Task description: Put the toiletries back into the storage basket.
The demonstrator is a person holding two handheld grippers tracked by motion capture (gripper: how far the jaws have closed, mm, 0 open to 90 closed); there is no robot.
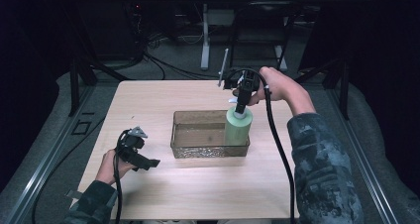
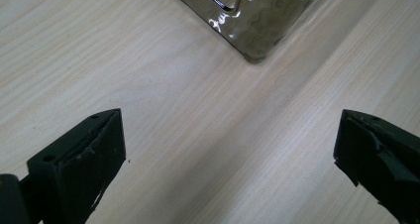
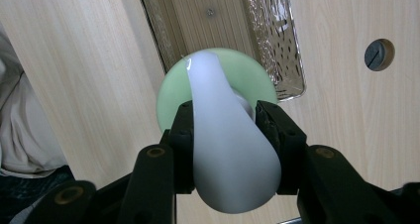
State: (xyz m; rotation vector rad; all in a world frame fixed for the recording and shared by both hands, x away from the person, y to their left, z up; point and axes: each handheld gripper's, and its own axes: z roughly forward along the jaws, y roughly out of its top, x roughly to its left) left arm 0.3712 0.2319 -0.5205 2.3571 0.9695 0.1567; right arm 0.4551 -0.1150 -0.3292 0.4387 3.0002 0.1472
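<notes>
A pale green pump bottle (image 1: 238, 129) with a white pump head (image 3: 228, 154) stands upright at the right end of a clear smoky tray (image 1: 198, 113) in the middle of the table. My right gripper (image 1: 241, 104) comes down on it from above, shut on the pump top. In the right gripper view the gripper's (image 3: 225, 116) black jaws pinch the white head from both sides, with the green body (image 3: 171, 95) below. Whether the bottle's base rests on the tray floor I cannot tell. My left gripper (image 1: 148, 162) lies low near the table's front left, open and holding nothing (image 2: 230, 154).
A corner of the tray (image 2: 257, 38) lies ahead of the left jaws, with a thin wire piece (image 2: 233, 6) inside. The light wooden table (image 1: 148, 105) has a round hole (image 3: 379, 54) near the tray. Table legs and cables stand behind the far edge.
</notes>
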